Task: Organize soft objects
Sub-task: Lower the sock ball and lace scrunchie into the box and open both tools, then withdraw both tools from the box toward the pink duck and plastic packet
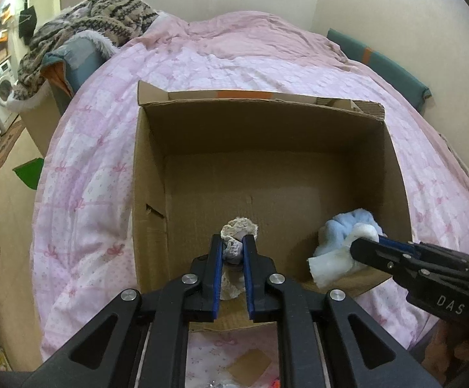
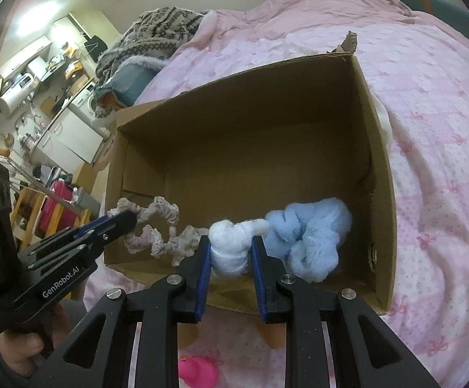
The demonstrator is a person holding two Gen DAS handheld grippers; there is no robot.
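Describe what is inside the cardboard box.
Inside the cardboard box: a beige scrunchie and a blue-white fluffy cloth, each held by fingers. The floor beneath them is hidden.

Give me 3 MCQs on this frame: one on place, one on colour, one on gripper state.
1. Where does the cardboard box stand?
A. on the pink quilt
B. on the floor
C. on a desk

2. What colour is the fluffy item in the right gripper?
A. red and black
B. light blue and white
C. green

3. What is the left gripper doing?
A. open, holding nothing
B. shut on the lacy scrunchie
C. shut on the pink toy duck

Answers:
1. A, the pink quilt surrounds the box on all sides.
2. B, blue fluff beside a white part between the fingers.
3. B, the lacy scrunchie is pinched between its blue pads.
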